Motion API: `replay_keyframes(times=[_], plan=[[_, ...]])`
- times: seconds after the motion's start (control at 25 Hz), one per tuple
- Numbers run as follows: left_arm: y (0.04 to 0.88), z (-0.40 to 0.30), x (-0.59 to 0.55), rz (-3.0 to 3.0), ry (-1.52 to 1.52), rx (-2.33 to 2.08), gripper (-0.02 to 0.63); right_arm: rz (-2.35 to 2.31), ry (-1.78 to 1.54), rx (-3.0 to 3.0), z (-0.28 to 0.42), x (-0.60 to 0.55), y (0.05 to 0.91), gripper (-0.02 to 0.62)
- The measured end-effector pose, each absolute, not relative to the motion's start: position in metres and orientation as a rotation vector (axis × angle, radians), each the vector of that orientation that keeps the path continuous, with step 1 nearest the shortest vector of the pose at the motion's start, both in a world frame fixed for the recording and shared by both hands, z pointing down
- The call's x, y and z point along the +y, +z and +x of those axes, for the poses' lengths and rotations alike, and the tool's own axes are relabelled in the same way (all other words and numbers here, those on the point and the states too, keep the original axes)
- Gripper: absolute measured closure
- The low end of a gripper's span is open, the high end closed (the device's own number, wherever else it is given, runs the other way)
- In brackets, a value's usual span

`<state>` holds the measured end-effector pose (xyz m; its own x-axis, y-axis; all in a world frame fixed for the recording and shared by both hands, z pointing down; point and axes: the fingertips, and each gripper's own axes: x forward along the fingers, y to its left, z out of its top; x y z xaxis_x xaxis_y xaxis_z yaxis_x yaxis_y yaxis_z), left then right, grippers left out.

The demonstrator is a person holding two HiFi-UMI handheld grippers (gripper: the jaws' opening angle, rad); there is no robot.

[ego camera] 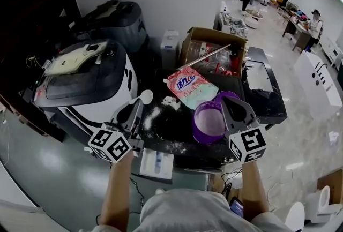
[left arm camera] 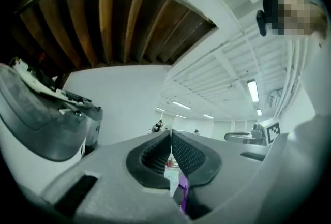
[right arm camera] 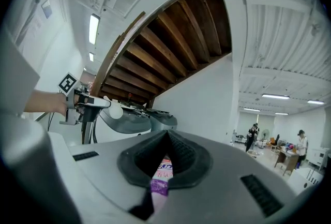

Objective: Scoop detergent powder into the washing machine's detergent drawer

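Two grey moulded tools, the left gripper [ego camera: 135, 109] and right gripper [ego camera: 229, 103], look alike: black ribbed pads [left arm camera: 190, 157] line the jaws, and a white cube [ego camera: 110, 144] of black square markers sits behind each. The person wears a pale grey short-sleeved top [ego camera: 198, 214].

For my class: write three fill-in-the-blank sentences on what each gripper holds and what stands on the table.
1. The left gripper is shut on a white ____.
2. The cup held by the right gripper is coloured ____.
3. Behind the pink detergent bag stands an open cardboard ____.
Missing words: spoon; purple; box.
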<state>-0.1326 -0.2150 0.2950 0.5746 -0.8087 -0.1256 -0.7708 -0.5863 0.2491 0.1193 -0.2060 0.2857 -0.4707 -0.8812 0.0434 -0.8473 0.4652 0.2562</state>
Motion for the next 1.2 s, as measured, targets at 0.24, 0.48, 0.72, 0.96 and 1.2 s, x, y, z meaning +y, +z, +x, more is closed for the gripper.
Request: replay_keyframes(times=[0.24, 0.48, 0.72, 0.96, 1.2], plan=[[0.271, -0.123, -0.215, 2.805, -0.101, -1.559, 0.592, 1.463, -0.331, -2.582, 0.109, -0.213, 0.274, 0.598], [0.254, -0.107, -0.212, 2.942, 0.139, -1.734, 0.592, 1.421, -0.341, -2.593, 0.103, -0.219, 0.274, 0.598], [0.252, -0.102, -0.210, 2.965, 0.170, -1.752, 0.592, 1.397, -0.362, -2.588, 0.101, -0.220, 0.276, 0.598], [0.255, -0.103, -0.209, 2.968, 0.186, -1.739, 0.592, 1.377, -0.358, -2.583, 0.099, -0.220, 0.281, 0.598], [0.259, -0.097, -0.206, 2.976, 0.199, -1.720, 0.592, 1.354, -0.351, -2.589, 0.098, -0.216, 0.287, 0.599]])
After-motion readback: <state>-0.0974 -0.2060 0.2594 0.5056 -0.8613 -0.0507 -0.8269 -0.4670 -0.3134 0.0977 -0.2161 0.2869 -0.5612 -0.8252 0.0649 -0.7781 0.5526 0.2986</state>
